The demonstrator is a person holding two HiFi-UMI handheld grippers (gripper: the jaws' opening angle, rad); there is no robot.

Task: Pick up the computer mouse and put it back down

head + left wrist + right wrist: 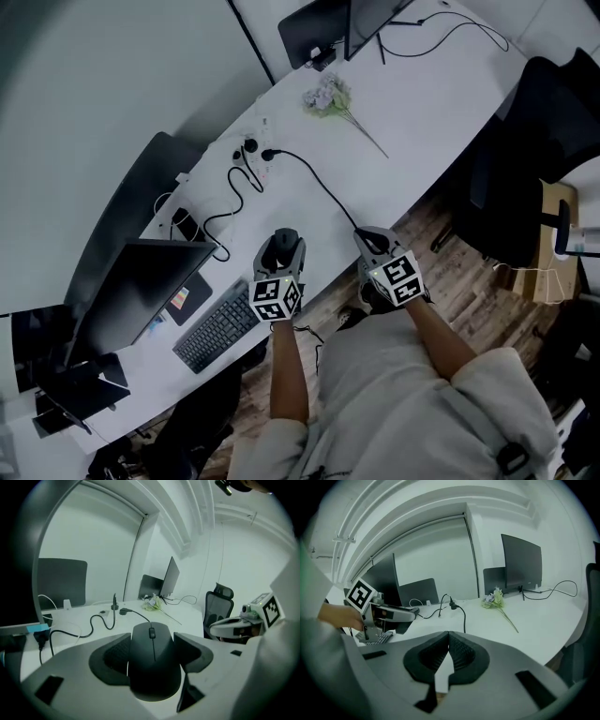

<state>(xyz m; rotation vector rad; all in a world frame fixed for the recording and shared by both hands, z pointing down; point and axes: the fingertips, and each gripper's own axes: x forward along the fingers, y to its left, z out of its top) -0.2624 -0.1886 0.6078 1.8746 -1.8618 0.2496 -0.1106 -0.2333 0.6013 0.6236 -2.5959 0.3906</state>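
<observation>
White desk [422,103] stretches long below me, wooden floor [459,253] showing past its near edge and a black office chair [534,159] off to the right; and both my claws are out over that near edge, side by side. Left gripper [282,251] is clenched on the computer mouse [154,665]; the black mouse sits square between the two dark pads, scroll wheel pointing away from me, a pad pressed to each flank; whether its underside touches the desk I cannot tell. It is at the desk's near edge, just right of the keyboard [217,328]; beyond the keyboard stands a dark monitor [141,281]. Right gripper [448,639] is closed up tight, jaw tips meeting, nothing between them; it hangs near the left one, apart from it, over the desk's edge. A black cable [314,178] snakes from a plug [272,153] in mid-desk down towards the right gripper's nose and disappears under it; more looped cable lies to the left of that. Farther up the desk lies a small bunch of pale flowers [328,96], stem trailing towards the right; past them, at the far end, another monitor [323,28] with its own cable trailing across the white top. One marker cube [275,297] rides on my left claw, its twin on the right; my forearms show behind them.
</observation>
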